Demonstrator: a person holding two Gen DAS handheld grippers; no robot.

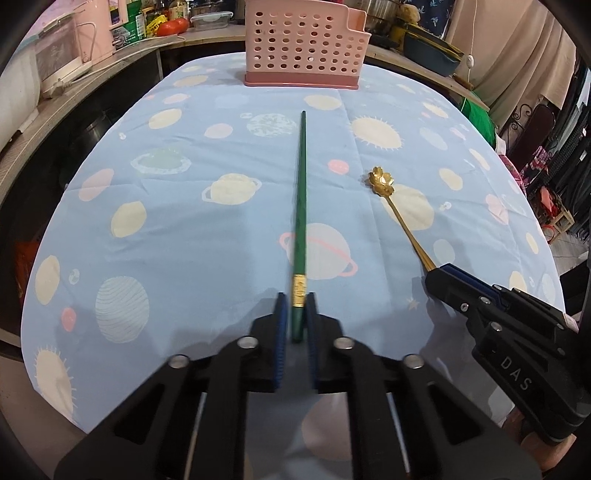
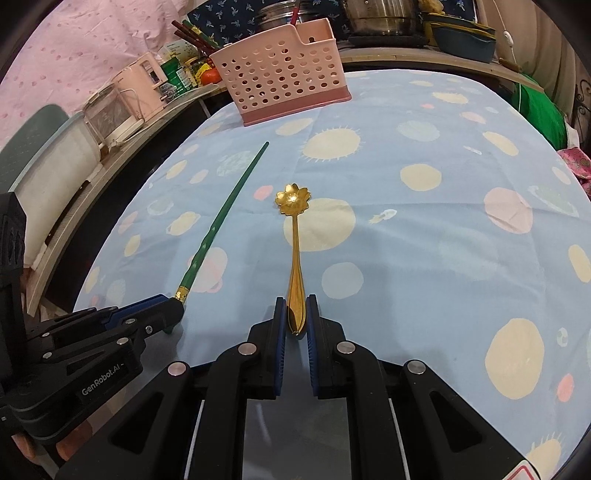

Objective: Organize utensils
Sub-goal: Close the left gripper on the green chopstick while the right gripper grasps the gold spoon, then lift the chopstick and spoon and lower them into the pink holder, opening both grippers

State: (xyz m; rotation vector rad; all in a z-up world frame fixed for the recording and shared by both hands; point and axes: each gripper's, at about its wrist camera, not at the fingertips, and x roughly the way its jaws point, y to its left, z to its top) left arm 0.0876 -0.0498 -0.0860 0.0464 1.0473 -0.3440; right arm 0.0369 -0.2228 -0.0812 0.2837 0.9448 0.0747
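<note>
My left gripper point(image 1: 296, 310) is shut on the thick end of a green chopstick point(image 1: 300, 206) with a gold band; its tip points toward a pink perforated utensil basket point(image 1: 304, 44) at the table's far edge. My right gripper point(image 2: 296, 314) is shut on the handle of a gold spoon point(image 2: 294, 236) with a flower-shaped bowl. In the right wrist view the chopstick point(image 2: 221, 218) and left gripper point(image 2: 173, 314) lie to the left, the basket point(image 2: 284, 70) stands far ahead. In the left wrist view the spoon point(image 1: 397, 210) and right gripper point(image 1: 437, 275) lie to the right.
The table wears a blue cloth point(image 1: 184, 206) printed with planets. A counter point(image 1: 92, 70) runs along the left and back with pink appliances point(image 2: 144, 88), jars, pots point(image 2: 380, 14) and dishes. A green bundle point(image 2: 541, 114) lies at the table's right edge.
</note>
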